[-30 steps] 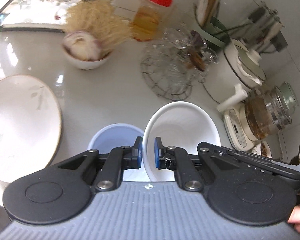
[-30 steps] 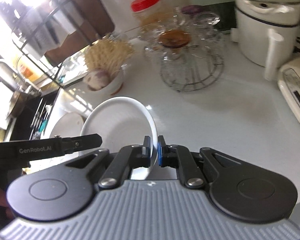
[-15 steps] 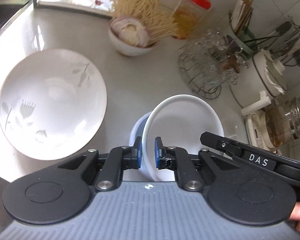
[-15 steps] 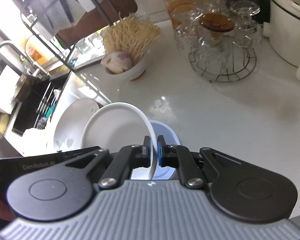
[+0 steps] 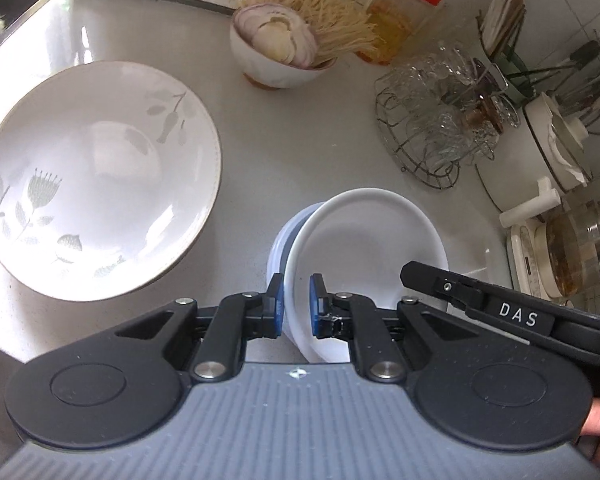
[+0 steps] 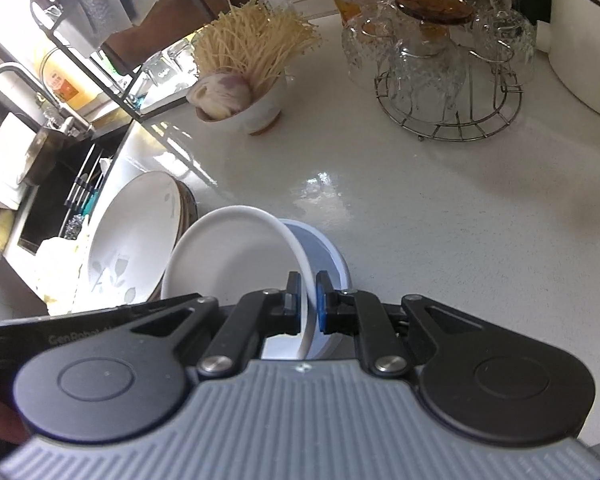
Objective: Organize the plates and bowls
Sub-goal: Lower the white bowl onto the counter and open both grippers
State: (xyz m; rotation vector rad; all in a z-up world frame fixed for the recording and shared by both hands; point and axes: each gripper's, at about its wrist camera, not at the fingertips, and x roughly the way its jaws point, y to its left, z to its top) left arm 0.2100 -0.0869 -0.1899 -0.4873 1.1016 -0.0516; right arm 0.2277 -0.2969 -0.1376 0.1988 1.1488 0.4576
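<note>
Both-handed, then: the left gripper and the right gripper each pinch the rim of the same white bowl, one on either side, pads pressed against the rim. That bowl sits tilted inside a pale blue bowl on the white counter. Just left of the pair lies a large floral plate (in the right wrist view it seems to top a stack). Behind stand a bowl of noodles and onion and a wire rack of glasses.
</note>
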